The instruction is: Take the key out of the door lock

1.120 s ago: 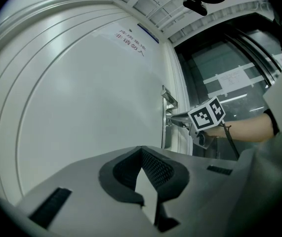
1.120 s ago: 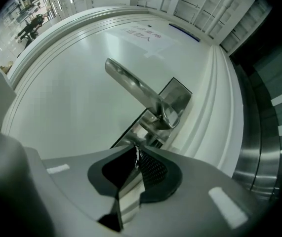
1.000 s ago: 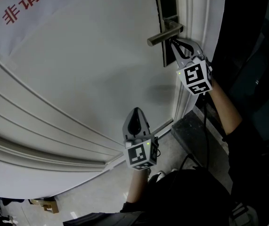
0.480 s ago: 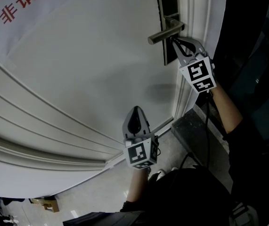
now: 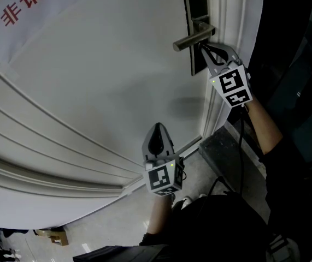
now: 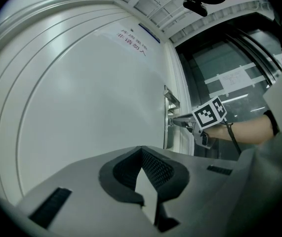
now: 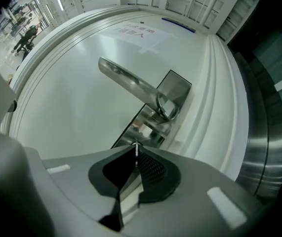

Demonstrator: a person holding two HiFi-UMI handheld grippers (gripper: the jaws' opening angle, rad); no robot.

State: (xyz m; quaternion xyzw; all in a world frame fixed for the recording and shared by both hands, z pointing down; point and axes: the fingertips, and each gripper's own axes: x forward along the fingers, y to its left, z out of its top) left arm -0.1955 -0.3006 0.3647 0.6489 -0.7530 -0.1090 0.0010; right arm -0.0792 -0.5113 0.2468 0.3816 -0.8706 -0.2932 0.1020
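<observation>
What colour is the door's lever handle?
The lever handle is silvery metal, clearest in the right gripper view.

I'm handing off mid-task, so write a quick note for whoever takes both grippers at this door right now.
Right gripper: its fingers have just been closing on the key and now pinch it edge-on, at the lock plate under the door handle.
Left gripper: shut, empty, held near the white door, lower down.
Done: key gripped.
Left: pull it out; it appears still seated in the lock.
</observation>
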